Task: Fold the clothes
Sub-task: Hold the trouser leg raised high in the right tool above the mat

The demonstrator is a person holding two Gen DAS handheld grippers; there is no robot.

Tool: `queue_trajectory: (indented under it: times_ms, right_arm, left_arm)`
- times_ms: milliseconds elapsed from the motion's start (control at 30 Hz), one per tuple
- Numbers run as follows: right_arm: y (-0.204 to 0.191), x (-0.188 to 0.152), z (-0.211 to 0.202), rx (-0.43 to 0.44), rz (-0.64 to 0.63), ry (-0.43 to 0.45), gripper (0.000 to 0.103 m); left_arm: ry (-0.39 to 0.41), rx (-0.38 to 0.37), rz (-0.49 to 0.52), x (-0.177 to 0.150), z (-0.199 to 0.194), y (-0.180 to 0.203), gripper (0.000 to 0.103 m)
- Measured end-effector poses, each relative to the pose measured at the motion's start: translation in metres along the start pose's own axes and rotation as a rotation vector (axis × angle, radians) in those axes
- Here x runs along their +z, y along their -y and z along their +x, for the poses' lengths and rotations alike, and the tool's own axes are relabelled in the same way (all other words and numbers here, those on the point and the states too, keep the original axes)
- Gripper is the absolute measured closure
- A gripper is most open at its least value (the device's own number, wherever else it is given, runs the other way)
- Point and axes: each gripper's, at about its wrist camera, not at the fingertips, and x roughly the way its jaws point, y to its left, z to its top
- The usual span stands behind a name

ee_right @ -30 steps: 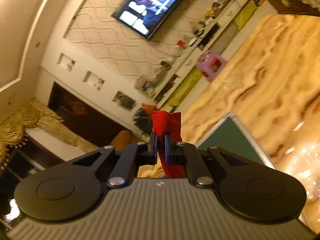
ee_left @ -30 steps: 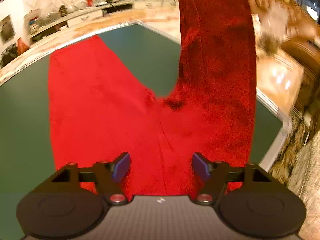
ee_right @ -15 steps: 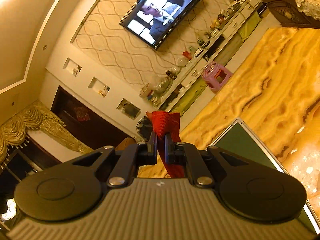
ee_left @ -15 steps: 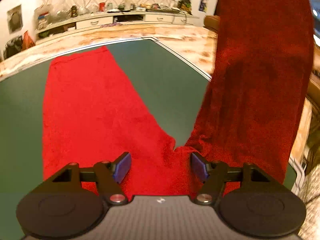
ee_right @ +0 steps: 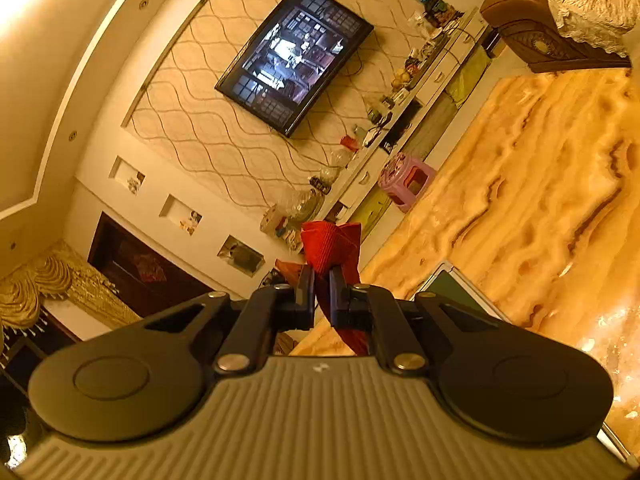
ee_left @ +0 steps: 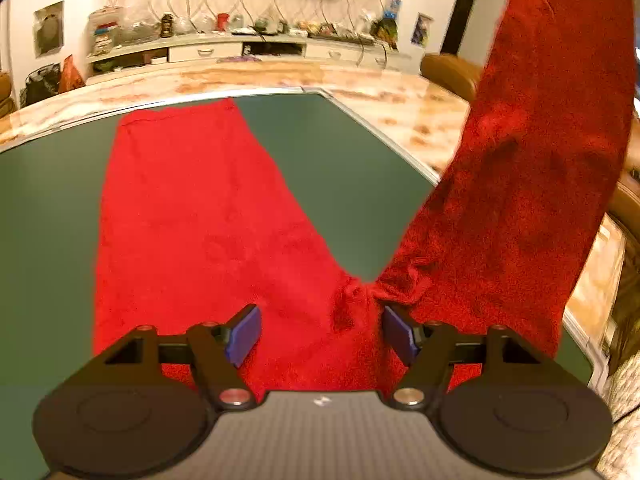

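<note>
Raised leg of the red trousers: its top runs past the upper edge of the left wrist view, so its end is out of sight there.
Waist end of the trousers: covered by the left gripper body at the bottom.
Green surface: cut by the left edge; near side hidden.
Trouser cloth in the right gripper: only a bunched tip shows; the rest drops behind the gripper body.
Shelf items: too small to tell.
</note>
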Motion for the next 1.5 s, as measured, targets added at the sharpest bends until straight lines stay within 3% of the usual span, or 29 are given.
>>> queue_trajectory:
  times_ms: [67,333,400,533,667,867,1000,1200,1333,1500]
  right_arm:
    - [0.004,0.002,-0.009,-0.005,0.006,0.016,0.093]
    - [0.025,0.012,-0.042,-0.042,0.032,0.085,0.093]
    - [0.031,0.016,-0.045,-0.055,0.035,0.095,0.093]
    - [0.044,0.019,-0.045,-0.091,0.039,0.101,0.093]
    - [0.057,0.017,-0.039,-0.107,0.059,0.095,0.093]
    - [0.072,0.018,-0.038,-0.13,0.066,0.107,0.093]
    - [0.072,0.027,-0.037,-0.136,0.055,0.112,0.093]
    - [0.08,0.027,-0.032,-0.138,0.065,0.098,0.093]
    - [0.082,0.026,-0.029,-0.14,0.067,0.094,0.093]
    - [0.084,0.026,-0.027,-0.144,0.062,0.097,0.093]
  left_arm:
    - [0.015,-0.027,0.015,0.0,-0.005,0.001,0.03]
    - [-0.085,-0.134,0.236,-0.034,-0.023,0.016,0.031]
    - [-0.095,-0.152,0.321,-0.044,-0.033,0.022,0.037]
    - [-0.047,-0.143,0.439,-0.057,-0.057,0.038,0.04]
    - [0.006,-0.201,0.487,-0.062,-0.075,0.061,0.04]
    - [-0.141,-0.31,0.616,-0.09,-0.063,0.089,0.045]
    - [-0.147,-0.357,0.613,-0.092,-0.065,0.088,0.045]
    - [0.021,-0.332,0.345,-0.047,-0.06,0.062,0.046]
    - [0.027,-0.364,0.216,-0.029,-0.037,0.051,0.046]
    - [0.0,-0.331,0.181,-0.015,-0.013,0.05,0.046]
